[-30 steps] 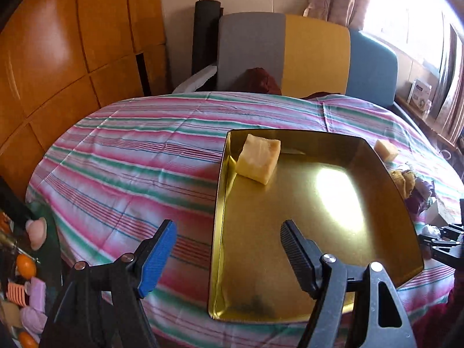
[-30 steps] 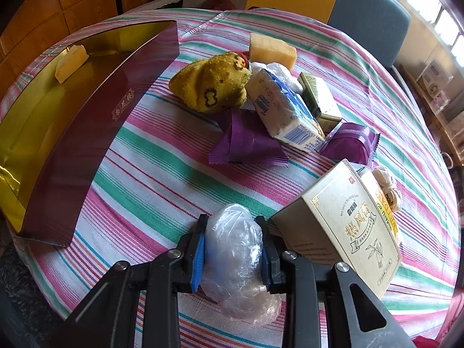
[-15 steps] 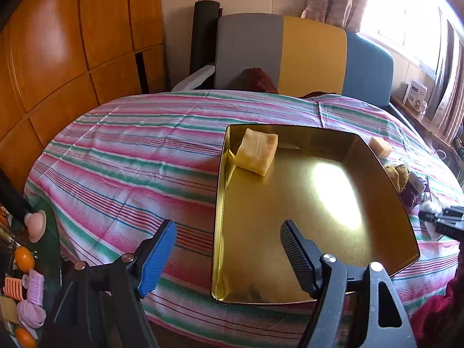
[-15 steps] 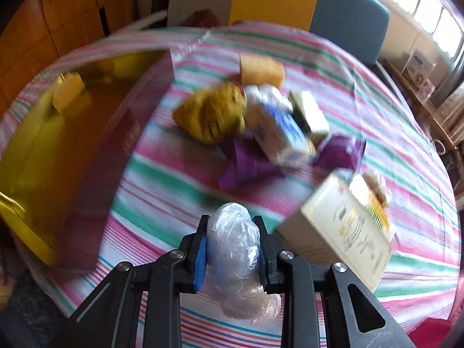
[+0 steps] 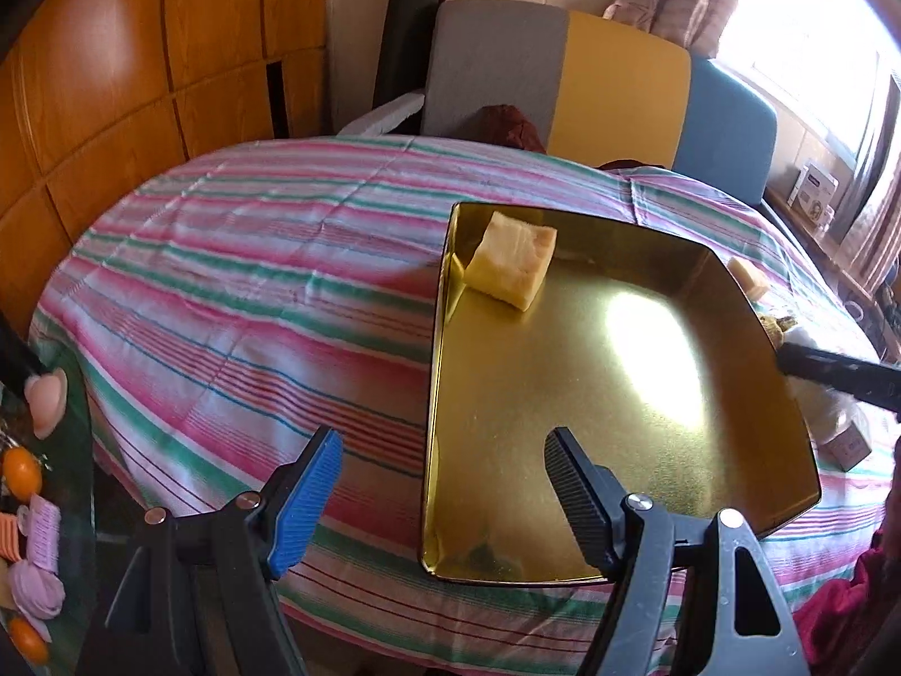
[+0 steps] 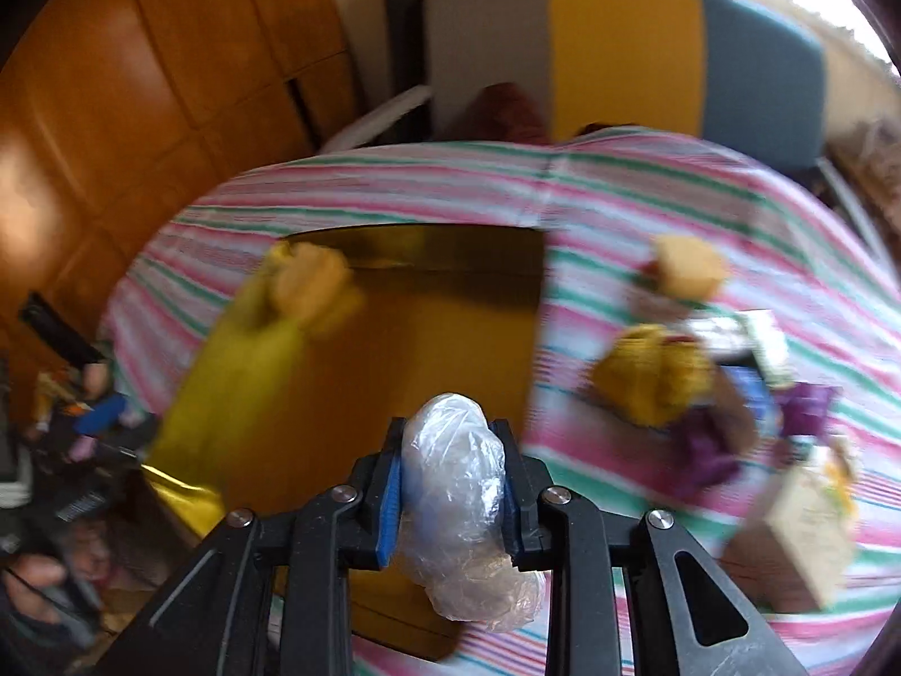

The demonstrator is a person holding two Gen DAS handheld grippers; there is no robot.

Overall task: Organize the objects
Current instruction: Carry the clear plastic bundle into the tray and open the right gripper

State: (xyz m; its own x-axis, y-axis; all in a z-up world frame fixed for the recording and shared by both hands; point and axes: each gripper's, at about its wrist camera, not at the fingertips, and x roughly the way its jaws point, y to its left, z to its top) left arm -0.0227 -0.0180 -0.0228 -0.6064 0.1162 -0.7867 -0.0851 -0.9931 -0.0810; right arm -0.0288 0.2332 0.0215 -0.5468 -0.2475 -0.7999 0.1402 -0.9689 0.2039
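one clear plastic bag [image 6: 453, 498] riding in my right gripper [image 6: 450, 484] — headed, i judge, for the gold tray [image 5: 563, 422].

i'm pinching it at the waist with both pads pressed in, so it's hanging clear above the tray's near edge; its long axis is running along my fingers, its rounded top pointing away from me toward the chairs. my left gripper [image 5: 442, 493] is gaping wide and empty over the tray's near-left rim — probably there to steady it.

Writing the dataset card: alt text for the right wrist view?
The right gripper clamps a crumpled clear plastic bag above a gold tray on a striped tablecloth. Blurred packets and boxes lie to the right.
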